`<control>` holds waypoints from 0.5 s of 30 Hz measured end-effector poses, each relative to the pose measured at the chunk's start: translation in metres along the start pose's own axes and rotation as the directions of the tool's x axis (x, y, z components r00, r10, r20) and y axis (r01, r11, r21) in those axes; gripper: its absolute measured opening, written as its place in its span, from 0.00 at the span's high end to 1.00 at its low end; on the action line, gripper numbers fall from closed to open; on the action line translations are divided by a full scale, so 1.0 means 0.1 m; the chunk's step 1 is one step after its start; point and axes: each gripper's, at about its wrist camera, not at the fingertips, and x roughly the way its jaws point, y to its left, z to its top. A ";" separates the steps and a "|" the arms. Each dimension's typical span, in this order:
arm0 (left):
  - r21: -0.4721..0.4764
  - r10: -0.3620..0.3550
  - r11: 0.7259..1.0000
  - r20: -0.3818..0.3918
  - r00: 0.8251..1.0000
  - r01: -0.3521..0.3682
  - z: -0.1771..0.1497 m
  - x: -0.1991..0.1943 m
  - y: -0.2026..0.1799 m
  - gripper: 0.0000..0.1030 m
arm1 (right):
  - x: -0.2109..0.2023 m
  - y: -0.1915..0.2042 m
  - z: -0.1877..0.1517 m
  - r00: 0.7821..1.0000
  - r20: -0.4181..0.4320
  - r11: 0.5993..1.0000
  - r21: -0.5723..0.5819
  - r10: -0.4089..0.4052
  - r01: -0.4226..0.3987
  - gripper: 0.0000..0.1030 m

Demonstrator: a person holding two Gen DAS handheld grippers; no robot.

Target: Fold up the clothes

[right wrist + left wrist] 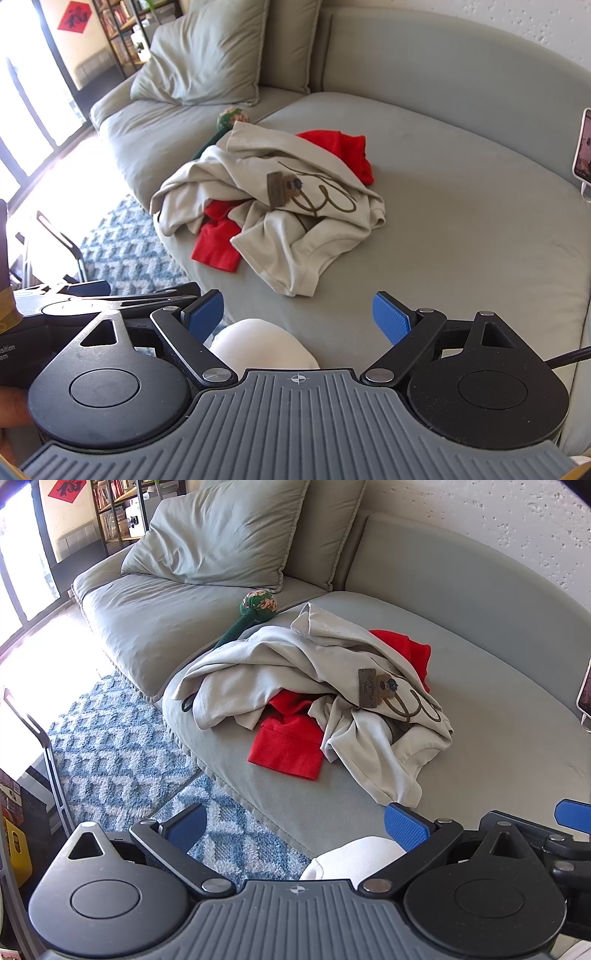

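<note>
Right now both tongs are wide open and hold nothing: the left tongs (295, 829) and the right tongs (297, 317) hang near the sofa's (461, 206) front edge. The beige shirt (295, 664) lies crumpled on the seat, tangled with a red garment (288, 742). Both look soft, light and floppy, so I would pinch the beige hem nearest the tongs. A green flowery toy (258, 605) touches the pile's far side. A phone (583, 147) stands well apart.

Both views above shared sofa (480, 716)
</note>
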 end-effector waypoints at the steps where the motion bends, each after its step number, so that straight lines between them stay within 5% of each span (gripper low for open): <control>1: -0.001 -0.001 1.000 -0.001 1.000 0.001 0.00 0.00 0.00 0.01 | 0.00 0.00 0.00 1.000 0.000 1.000 0.000 0.000 0.000 0.14; 15: -0.003 -0.002 1.000 -0.007 1.000 0.002 0.00 0.02 0.01 0.01 | 0.02 0.00 0.00 1.000 -0.004 1.000 0.000 -0.002 0.002 0.14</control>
